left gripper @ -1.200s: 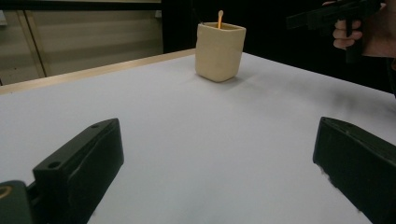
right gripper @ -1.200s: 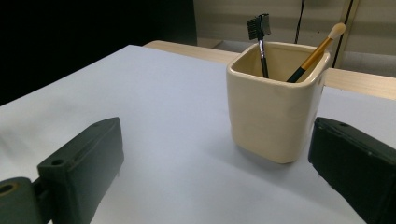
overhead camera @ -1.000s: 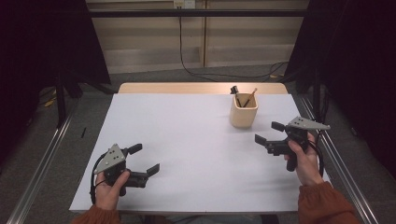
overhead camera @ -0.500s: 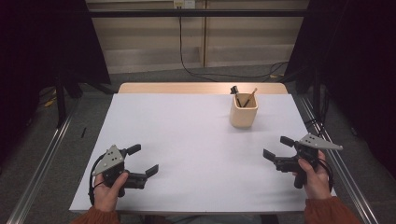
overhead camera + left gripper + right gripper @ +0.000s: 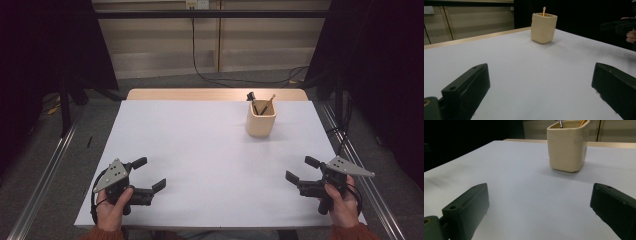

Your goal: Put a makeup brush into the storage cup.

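Nothing was judged grasped yet: the cream, square-sided ceramic cup, with utensils in it, stood untouched far back on the white table, well apart from the left gripper and right gripper, both held with jaws spread and empty.

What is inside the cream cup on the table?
The cream cup holds a black tool and a wooden stick, both poking out. Their lower parts are covered by its wall.

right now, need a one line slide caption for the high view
Both open grippers, left gripper and right gripper, rest near the table's front edge; cream cup of utensils stands far right.
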A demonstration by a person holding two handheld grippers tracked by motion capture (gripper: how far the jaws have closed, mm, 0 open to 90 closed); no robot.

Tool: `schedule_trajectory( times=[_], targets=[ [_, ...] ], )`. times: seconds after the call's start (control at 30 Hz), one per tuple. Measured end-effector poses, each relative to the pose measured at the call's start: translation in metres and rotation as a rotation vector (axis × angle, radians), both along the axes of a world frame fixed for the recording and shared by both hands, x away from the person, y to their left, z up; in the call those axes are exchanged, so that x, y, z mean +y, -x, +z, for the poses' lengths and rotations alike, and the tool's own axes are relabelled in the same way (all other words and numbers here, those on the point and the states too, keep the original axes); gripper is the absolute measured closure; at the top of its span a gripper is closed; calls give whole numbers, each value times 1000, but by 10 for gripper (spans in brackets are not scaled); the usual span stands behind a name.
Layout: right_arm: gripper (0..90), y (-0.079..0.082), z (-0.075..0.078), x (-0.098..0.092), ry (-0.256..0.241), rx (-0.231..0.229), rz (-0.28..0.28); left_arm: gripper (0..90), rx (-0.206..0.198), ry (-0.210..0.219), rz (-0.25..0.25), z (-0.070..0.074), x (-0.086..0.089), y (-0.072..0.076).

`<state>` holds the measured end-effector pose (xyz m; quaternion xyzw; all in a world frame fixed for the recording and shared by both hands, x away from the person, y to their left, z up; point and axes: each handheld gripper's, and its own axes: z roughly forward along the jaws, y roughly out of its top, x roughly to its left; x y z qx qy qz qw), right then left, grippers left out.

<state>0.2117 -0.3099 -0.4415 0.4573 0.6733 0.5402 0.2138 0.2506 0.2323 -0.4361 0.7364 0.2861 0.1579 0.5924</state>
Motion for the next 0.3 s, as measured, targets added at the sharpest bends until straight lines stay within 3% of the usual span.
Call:
schedule_trajectory(
  times=[0.3],
  targets=[
    [15, -2, 0, 3, 3, -14, 14, 17, -2, -15, -10, -1, -3, -2]
  ],
)
